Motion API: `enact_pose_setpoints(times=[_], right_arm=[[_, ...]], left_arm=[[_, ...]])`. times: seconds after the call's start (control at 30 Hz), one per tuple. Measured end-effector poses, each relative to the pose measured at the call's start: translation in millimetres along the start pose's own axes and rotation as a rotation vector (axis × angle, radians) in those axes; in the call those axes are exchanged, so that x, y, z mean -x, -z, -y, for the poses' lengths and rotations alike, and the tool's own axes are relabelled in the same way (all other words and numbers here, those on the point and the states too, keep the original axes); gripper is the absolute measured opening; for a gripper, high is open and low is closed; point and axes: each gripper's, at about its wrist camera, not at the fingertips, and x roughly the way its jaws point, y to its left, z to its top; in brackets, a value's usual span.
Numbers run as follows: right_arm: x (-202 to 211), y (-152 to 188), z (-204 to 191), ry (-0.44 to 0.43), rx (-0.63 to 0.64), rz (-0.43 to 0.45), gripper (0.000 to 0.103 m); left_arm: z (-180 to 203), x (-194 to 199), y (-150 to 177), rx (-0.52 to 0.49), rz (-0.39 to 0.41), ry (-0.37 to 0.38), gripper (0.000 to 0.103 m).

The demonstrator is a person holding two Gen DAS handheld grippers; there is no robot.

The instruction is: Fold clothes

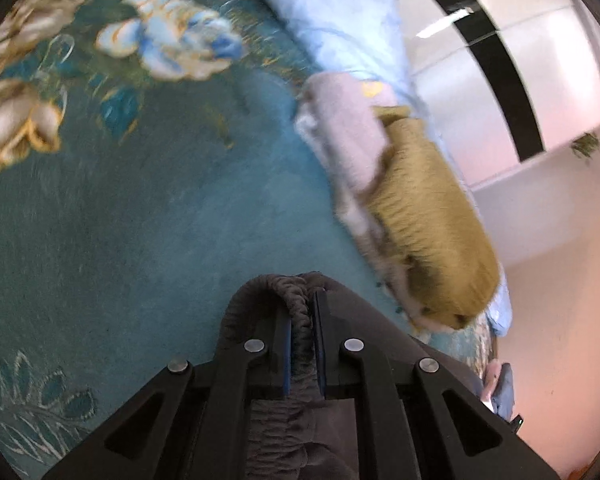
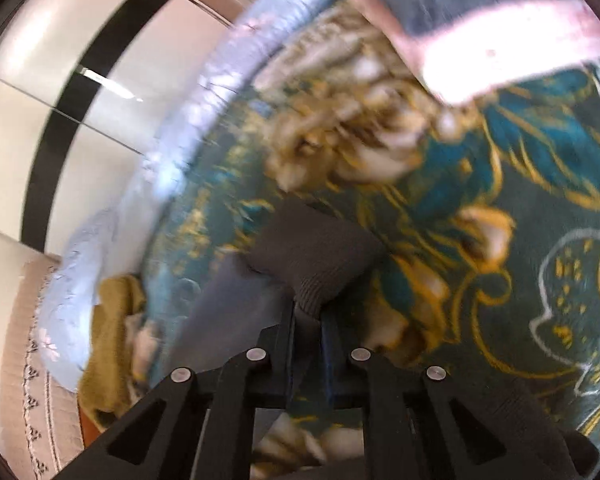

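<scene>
both grippers point steeply down toward the bed. a person's bare forearm [image 2: 500, 40] with a grey sleeve crosses the top of the right wrist view, blurred.

surface: a teal bedspread [image 1: 140, 208] with gold and white flower print. along its far edge lies a pale blue quilt [image 1: 332, 12]. on the bedspread beside the quilt sits a stack of folded clothes, olive-yellow knit [image 1: 432, 216] next to a pale pink piece [image 1: 348, 132]; the same olive knit shows at the lower left in the right wrist view. beyond the bed, white wall panels with a black strip [image 1: 496, 52], and a pinkish floor.

left gripper [image 1: 302, 316]: jaws closed on the gathered elastic band of a dark grey garment [image 1: 296, 420], which runs back between the fingers and under the camera.

right gripper [image 2: 307, 316]: jaws pinched on a ribbed cuff end of the same dark grey cloth, which bunches just ahead of the tips and drapes left over the bedspread.

both views carry motion blur.
</scene>
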Motion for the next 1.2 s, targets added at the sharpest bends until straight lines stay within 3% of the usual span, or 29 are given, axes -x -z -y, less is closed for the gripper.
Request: enact_pose_setpoints(times=[0.23, 0.27, 0.3, 0.37, 0.5, 0.7, 0.83, 1.0, 1.2], right_arm=[[8, -3, 0, -0.031, 0.009, -0.039, 0.018], [11, -3, -1, -0.057, 0.009, -0.045, 0.024], [14, -2, -1, -0.082, 0.009, -0.051, 0.038], [26, 1, -3, -0.114, 0.029, -0.047, 0.050], [61, 9, -9, -0.166, 0.097, -0.021, 0.052], [112, 32, -1, -0.223, 0.170, 0.007, 0.057], [128, 49, 18, -0.214, 0.164, -0.008, 0.057], [141, 67, 41, -0.223, 0.123, -0.013, 0.057], [152, 82, 62, -0.219, 0.098, -0.016, 0.057]], left_arm=[[0, 13, 3, 0.008, -0.010, -0.016, 0.012], [0, 19, 6, 0.010, -0.001, -0.021, 0.013], [-1, 26, 8, 0.010, 0.007, -0.017, 0.015], [-4, 43, 15, 0.018, 0.016, 0.005, 0.020], [-9, 87, 38, 0.024, 0.075, 0.019, 0.035], [-33, 140, 95, 0.082, 0.114, 0.042, 0.047], [-52, 138, 125, 0.154, 0.067, 0.035, 0.048], [-52, 117, 153, 0.174, -0.008, 0.021, 0.049], [-64, 102, 173, 0.261, -0.021, 0.009, 0.049]])
